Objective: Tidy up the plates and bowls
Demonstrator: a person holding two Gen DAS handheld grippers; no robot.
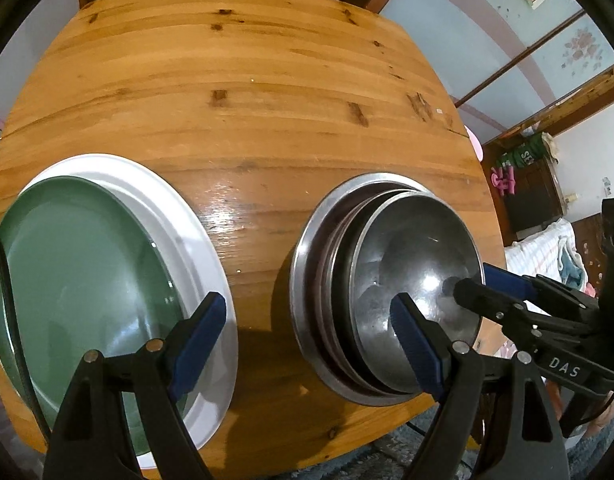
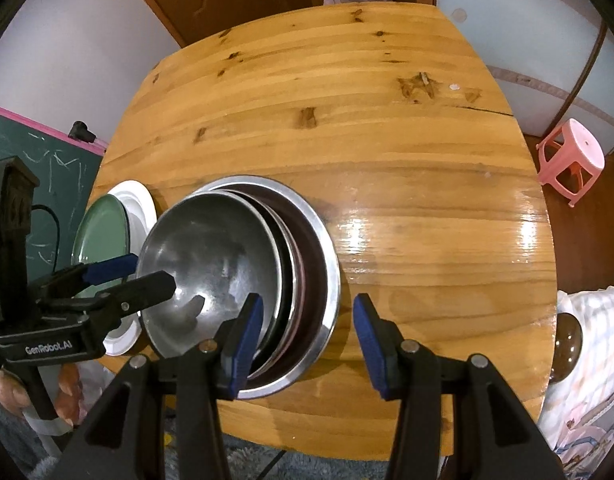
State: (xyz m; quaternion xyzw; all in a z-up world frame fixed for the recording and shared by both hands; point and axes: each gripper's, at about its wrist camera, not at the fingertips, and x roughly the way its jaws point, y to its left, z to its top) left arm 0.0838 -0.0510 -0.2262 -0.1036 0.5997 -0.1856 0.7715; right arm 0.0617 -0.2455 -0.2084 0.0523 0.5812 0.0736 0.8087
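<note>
Near the front edge of the wooden table (image 1: 247, 80) stand two piles: on the left a green plate (image 1: 79, 264) lying on a white plate (image 1: 195, 224), on the right a nest of steel bowls inside a wide outer bowl (image 1: 307, 264). The top bowl (image 1: 419, 256) sits askew in that nest, not settled flat. Both tools hang over it from the near side, pointing steeply down. The left gripper (image 1: 309, 344) is spread wide and holds nothing: its right finger is over the bowl's hollow, its left finger over the rim of the white plate, so it straddles the bowl's left rim. The right gripper (image 2: 307, 344) is released too, narrower, one finger inside the bowl and the other outside its right rim, over bare wood. Being round, the bowl has no long axis, so the rim is what counts, and each hand is equally near its own side. The likely step is seating this bowl.
</note>
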